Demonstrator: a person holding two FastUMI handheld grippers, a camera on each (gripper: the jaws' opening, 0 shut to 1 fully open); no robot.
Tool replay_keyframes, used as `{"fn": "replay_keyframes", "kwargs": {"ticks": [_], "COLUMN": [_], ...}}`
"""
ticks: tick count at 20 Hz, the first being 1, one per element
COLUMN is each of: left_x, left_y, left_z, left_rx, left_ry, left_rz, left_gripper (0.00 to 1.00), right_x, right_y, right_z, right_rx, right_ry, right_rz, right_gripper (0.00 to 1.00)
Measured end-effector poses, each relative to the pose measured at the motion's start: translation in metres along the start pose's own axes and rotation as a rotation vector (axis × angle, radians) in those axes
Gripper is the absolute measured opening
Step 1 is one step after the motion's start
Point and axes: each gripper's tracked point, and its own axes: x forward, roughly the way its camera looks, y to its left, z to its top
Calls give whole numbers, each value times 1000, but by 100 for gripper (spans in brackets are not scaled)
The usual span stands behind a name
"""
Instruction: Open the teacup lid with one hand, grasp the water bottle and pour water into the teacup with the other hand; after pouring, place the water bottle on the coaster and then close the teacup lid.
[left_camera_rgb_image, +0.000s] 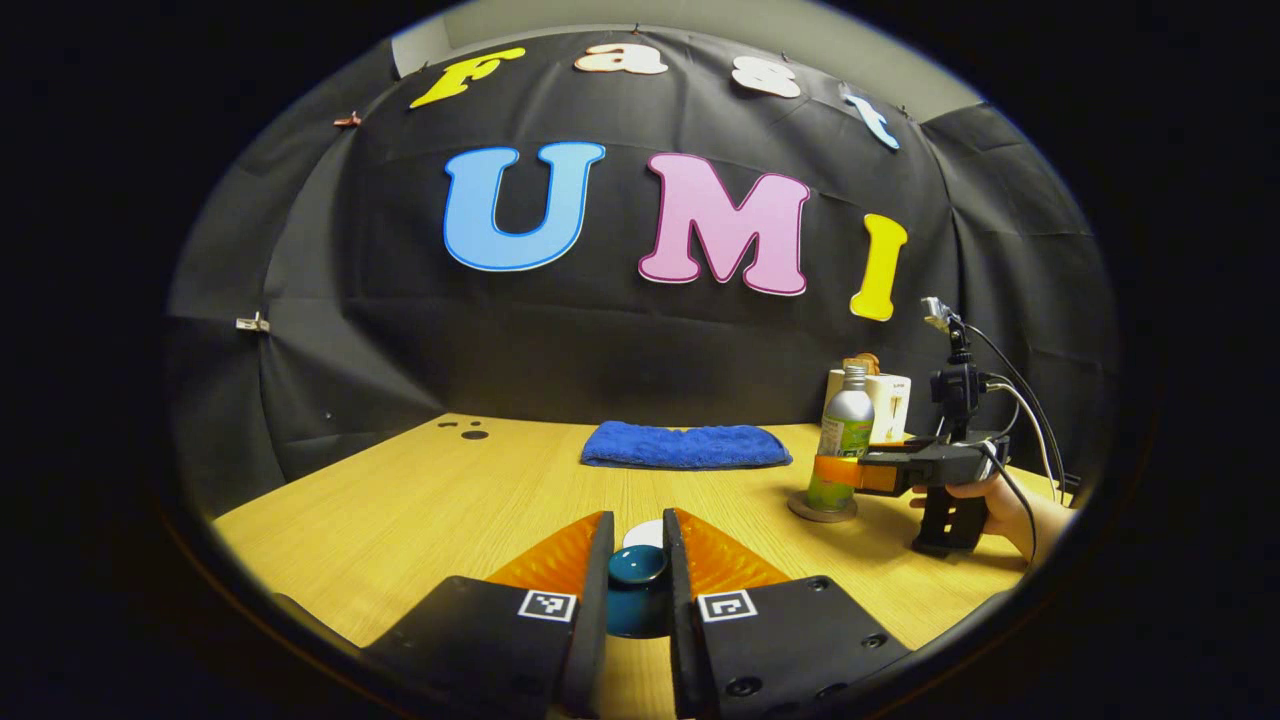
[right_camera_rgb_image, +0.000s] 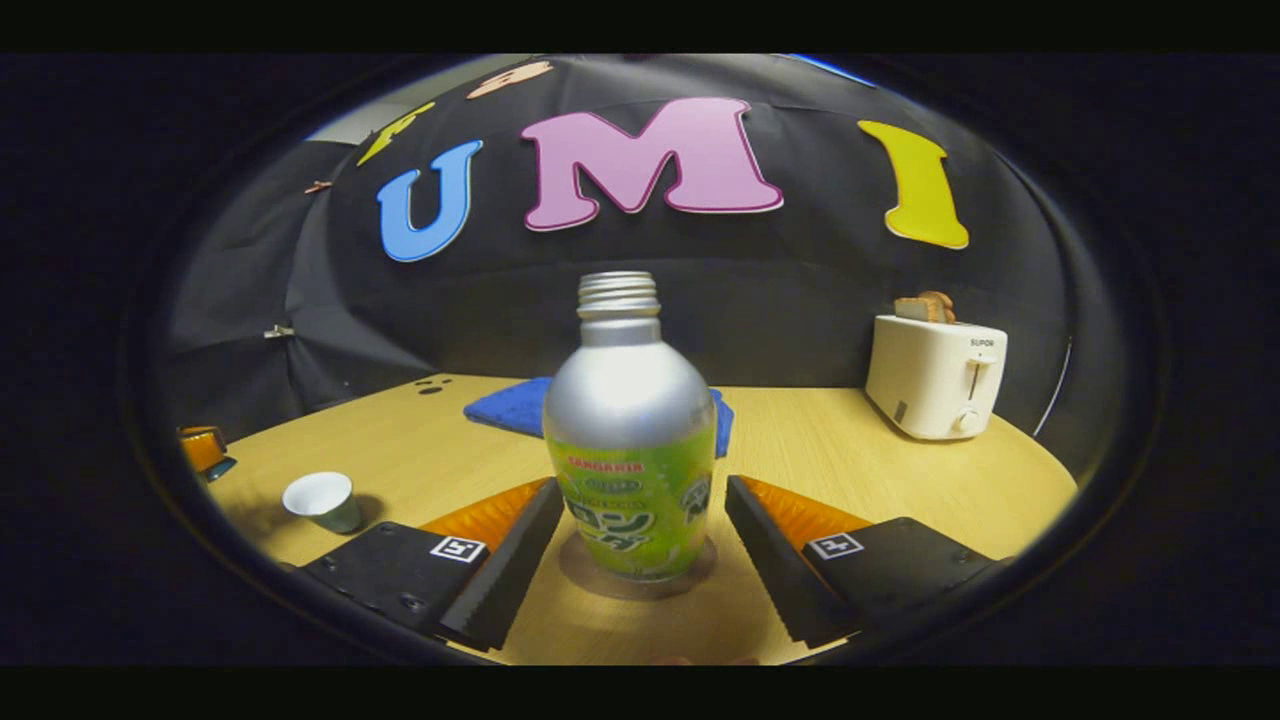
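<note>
the left claw (left_camera_rgb_image: 638, 560) is clamped on the teal lid knob (left_camera_rgb_image: 637, 566). the right claw (right_camera_rgb_image: 628, 540) stands apart around the silver-and-green metal bottle (right_camera_rgb_image: 628, 450) on its round coaster (right_camera_rgb_image: 590, 578), right of the white teacup (right_camera_rgb_image: 320, 498). withdrawing carelessly, a finger could tip the bottle.

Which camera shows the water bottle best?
The right gripper view: the water bottle stands big and whole between that gripper's open fingers, on the coaster. In the left gripper view it is small and far off, partly hidden by the right gripper.

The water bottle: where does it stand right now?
In the right gripper view, the water bottle stands upright on a round coaster, between the right gripper's open fingers, with a blue towel behind.
</note>
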Motion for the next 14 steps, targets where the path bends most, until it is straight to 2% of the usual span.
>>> {"fn": "replay_keyframes", "kwargs": {"ticks": [7, 14], "left_x": [-5, 17], "left_y": [-8, -5], "left_z": [5, 20], "left_rx": [3, 33], "left_ry": [-16, -47], "left_rz": [-11, -8], "left_gripper": [30, 30], "right_x": [-44, -99], "right_y": [3, 17], "right_z": [-4, 9], "right_rx": [-37, 34], "right_ry": [-1, -53], "right_rz": [-9, 37], "right_gripper": [100, 100]}}
